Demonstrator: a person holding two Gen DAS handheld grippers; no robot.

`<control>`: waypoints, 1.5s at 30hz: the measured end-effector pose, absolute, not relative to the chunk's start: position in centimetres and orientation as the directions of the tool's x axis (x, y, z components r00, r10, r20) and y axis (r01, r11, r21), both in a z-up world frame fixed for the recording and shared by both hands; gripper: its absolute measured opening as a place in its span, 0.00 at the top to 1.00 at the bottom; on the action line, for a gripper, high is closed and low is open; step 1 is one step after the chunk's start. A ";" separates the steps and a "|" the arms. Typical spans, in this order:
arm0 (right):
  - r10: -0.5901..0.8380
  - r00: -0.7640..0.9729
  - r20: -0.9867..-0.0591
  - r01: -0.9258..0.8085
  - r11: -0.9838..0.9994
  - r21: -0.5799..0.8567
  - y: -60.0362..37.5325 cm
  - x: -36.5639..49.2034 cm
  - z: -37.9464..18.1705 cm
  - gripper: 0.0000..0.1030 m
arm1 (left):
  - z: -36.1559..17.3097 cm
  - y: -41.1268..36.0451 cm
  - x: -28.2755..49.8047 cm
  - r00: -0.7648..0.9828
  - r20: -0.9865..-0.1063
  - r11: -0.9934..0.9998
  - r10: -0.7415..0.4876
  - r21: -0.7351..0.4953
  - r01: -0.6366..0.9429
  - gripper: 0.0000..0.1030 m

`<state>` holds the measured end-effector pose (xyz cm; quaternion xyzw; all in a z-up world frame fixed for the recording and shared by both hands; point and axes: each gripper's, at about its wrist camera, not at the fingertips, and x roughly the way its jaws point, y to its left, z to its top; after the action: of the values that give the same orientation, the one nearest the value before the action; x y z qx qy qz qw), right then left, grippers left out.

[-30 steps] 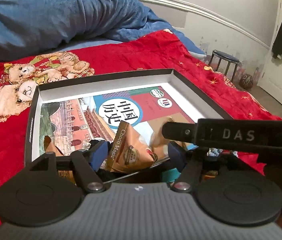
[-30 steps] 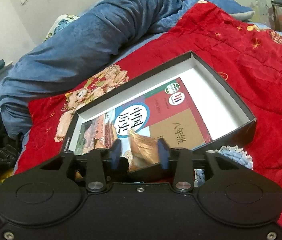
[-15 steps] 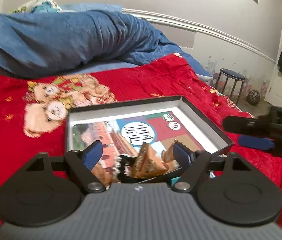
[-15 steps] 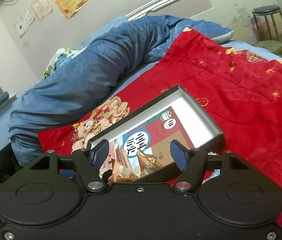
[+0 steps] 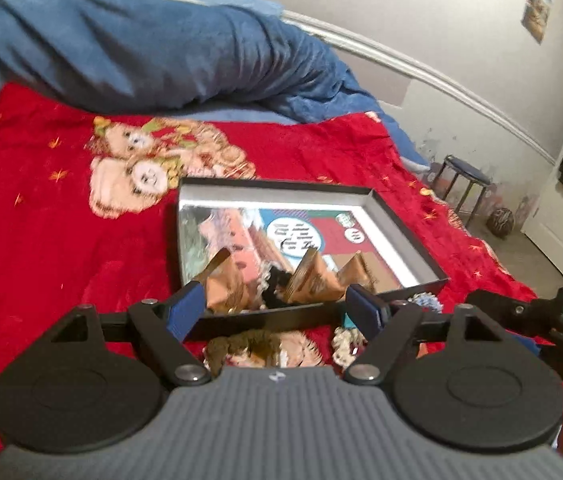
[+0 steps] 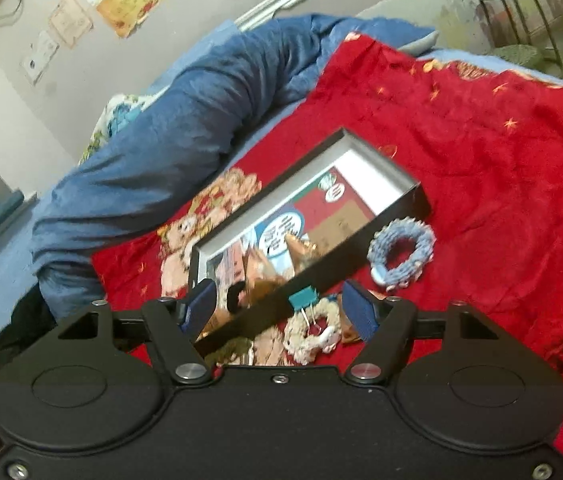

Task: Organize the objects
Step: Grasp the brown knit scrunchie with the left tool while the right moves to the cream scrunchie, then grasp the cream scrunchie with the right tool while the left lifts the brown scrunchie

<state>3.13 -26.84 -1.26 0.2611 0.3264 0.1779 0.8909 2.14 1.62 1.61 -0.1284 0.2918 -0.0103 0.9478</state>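
Left wrist: box [image 5: 409,240] holds book [image 5: 301,236], snack packets [image 5: 313,280]; both tools gape, the right widening, empty.

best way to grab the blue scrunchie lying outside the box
Pinch one side of the blue scrunchie's ring from above, one finger in the hole, one outside. It lies flat on the red blanket beside the box, so a level approach has nothing to bite.

Both wrist views look down, somewhat blurred, sharing the box [image 5: 405,236] [image 6: 417,196].
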 end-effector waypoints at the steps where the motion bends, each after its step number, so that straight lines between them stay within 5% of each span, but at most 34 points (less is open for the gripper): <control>1: 0.486 0.721 -0.495 -0.146 0.804 0.576 -26.5 3.4 -1.5 0.33 | 1.4 1.7 2.4 0.823 -0.560 0.964 -0.090 -0.257 -0.069 0.16; 7: 0.512 0.664 -0.545 -0.156 0.808 0.568 -24.7 5.2 -3.2 0.36 | 0.1 2.1 3.6 0.796 -0.600 0.950 -0.082 -0.288 -0.119 0.16; 11: 0.537 0.583 -0.610 -0.204 0.823 0.530 -23.0 6.8 -4.2 0.52 | -1.9 1.8 5.1 0.714 -0.698 0.960 -0.047 -0.229 -0.161 0.17; 17: 0.444 0.582 -0.681 -0.225 0.893 0.389 -20.9 6.9 -5.4 0.52 | -4.9 0.5 6.0 0.654 -0.755 0.968 -0.051 -0.198 -0.154 0.19; 30: 0.380 0.578 -0.722 -0.194 0.924 0.330 -19.7 8.5 -8.0 0.53 | -5.8 0.5 6.4 0.625 -0.780 0.969 -0.033 -0.178 -0.171 0.29; 31: 0.375 0.582 -0.722 -0.194 0.926 0.324 -19.5 8.4 -8.0 0.54 | -5.8 0.5 6.4 0.628 -0.778 0.969 -0.032 -0.179 -0.172 0.33; 33: 0.358 0.592 -0.722 -0.209 0.933 0.292 -19.1 8.1 -8.1 0.60 | -5.8 0.6 6.2 0.648 -0.760 0.964 -0.056 -0.211 -0.163 0.80; 34: 0.353 0.596 -0.721 -0.218 0.936 0.277 -18.9 8.0 -8.0 0.63 | -6.0 1.0 6.2 0.644 -0.758 0.948 -0.100 -0.270 -0.170 0.84; 37: 0.342 0.609 -0.715 -0.226 0.940 0.257 -18.5 7.5 -7.9 0.70 | -6.5 1.5 6.2 0.639 -0.752 0.914 -0.165 -0.360 -0.188 0.84; 45: 0.377 0.602 -0.704 -0.208 0.925 0.317 -19.0 6.7 -7.2 0.78 | -6.2 -1.8 6.4 0.655 -0.754 0.980 -0.051 -0.163 -0.111 0.83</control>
<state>6.69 -19.02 -7.22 0.1015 0.4149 0.1646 0.8891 6.37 -1.75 -6.16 -0.0980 0.4149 0.0166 0.9044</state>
